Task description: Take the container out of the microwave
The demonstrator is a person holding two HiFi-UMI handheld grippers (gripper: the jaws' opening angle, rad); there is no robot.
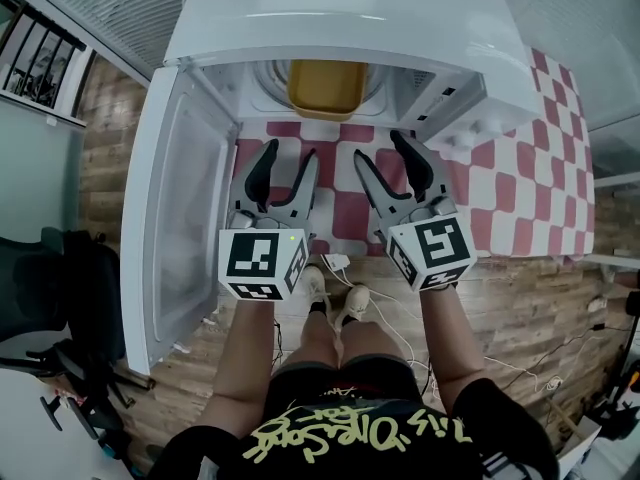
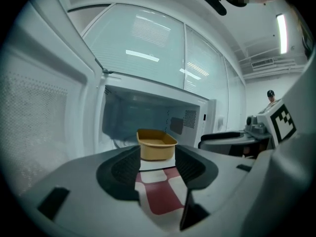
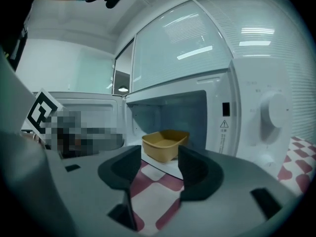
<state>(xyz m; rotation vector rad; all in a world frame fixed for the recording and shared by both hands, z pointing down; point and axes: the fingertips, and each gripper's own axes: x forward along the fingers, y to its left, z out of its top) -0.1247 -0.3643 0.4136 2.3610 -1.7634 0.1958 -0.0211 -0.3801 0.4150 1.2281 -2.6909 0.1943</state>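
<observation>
A yellow-tan container (image 1: 326, 86) sits inside the open white microwave (image 1: 340, 18), just behind its front sill. My left gripper (image 1: 290, 153) and right gripper (image 1: 381, 148) hover side by side over the checkered cloth in front of the opening, short of the container. Both stand open with nothing between their jaws. In the left gripper view the container (image 2: 156, 144) shows straight ahead beyond the left gripper (image 2: 157, 164). The right gripper view frames the container (image 3: 165, 144) the same way beyond the right gripper (image 3: 159, 164).
The microwave door (image 1: 175, 218) is swung wide open on the left, beside my left gripper. A red-and-white checkered cloth (image 1: 520, 188) covers the table. The microwave's dial panel (image 3: 274, 110) lies right of the opening. The person's legs and a wooden floor show below.
</observation>
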